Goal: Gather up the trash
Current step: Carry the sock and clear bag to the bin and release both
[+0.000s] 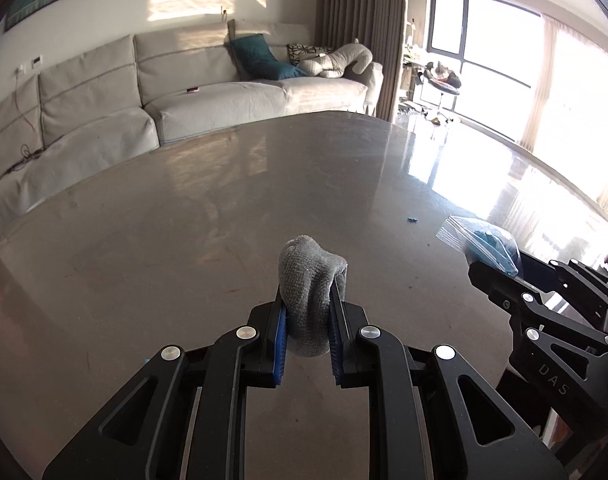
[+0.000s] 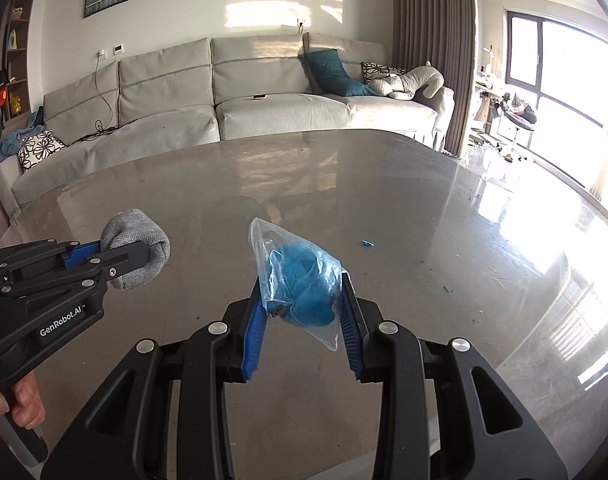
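My left gripper (image 1: 308, 300) is shut on a folded grey cloth (image 1: 309, 280) and holds it over the glossy grey table (image 1: 184, 220). The cloth also shows in the right wrist view (image 2: 138, 240), at the left with the left gripper (image 2: 132, 258). My right gripper (image 2: 304, 300) is shut on a clear plastic bag with blue material inside (image 2: 300, 280), held above the table (image 2: 383, 180). The bag also shows in the left wrist view (image 1: 483, 244), at the right with the right gripper (image 1: 487, 276). A small blue scrap (image 2: 367, 243) lies on the table beyond the bag; it also shows in the left wrist view (image 1: 412, 220).
Tiny blue crumbs (image 2: 447, 289) lie on the table to the right. A grey sofa (image 2: 224, 112) with cushions stands behind the table's far edge. Curtains and a bright window (image 2: 551, 80) are to the right. A hand (image 2: 24, 404) holds the left gripper's handle.
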### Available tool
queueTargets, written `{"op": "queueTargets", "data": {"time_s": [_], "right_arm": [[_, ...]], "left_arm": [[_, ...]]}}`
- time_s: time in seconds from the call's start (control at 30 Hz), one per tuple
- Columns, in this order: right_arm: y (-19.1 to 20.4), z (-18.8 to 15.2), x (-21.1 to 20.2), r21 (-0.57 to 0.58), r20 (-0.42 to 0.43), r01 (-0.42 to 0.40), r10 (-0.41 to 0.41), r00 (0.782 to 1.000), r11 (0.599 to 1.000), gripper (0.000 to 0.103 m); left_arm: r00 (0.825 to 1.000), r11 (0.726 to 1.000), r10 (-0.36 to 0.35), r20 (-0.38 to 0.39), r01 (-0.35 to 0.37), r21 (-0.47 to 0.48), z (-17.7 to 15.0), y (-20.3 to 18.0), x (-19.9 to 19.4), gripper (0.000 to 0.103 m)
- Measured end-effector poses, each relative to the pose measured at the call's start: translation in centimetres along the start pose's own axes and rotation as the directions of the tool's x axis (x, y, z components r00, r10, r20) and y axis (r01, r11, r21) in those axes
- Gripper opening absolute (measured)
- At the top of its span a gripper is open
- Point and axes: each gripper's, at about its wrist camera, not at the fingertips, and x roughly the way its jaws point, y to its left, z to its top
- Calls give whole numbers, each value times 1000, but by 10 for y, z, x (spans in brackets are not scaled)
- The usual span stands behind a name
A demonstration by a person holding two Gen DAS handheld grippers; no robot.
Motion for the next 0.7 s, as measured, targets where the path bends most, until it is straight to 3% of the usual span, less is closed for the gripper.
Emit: {"op": "queueTargets", "data": {"time_s": [0.47,0.7], "right_arm": [[-42,-56,-59,82,38,124,-127,991,989,35],[-56,-76,-78,122,33,162,-167,985,979,35]], "left_arm": [[995,984,-103,3,102,145,-37,-76,-25,17],[990,980,-138,2,137,145,-58,-107,-39,17]]}}
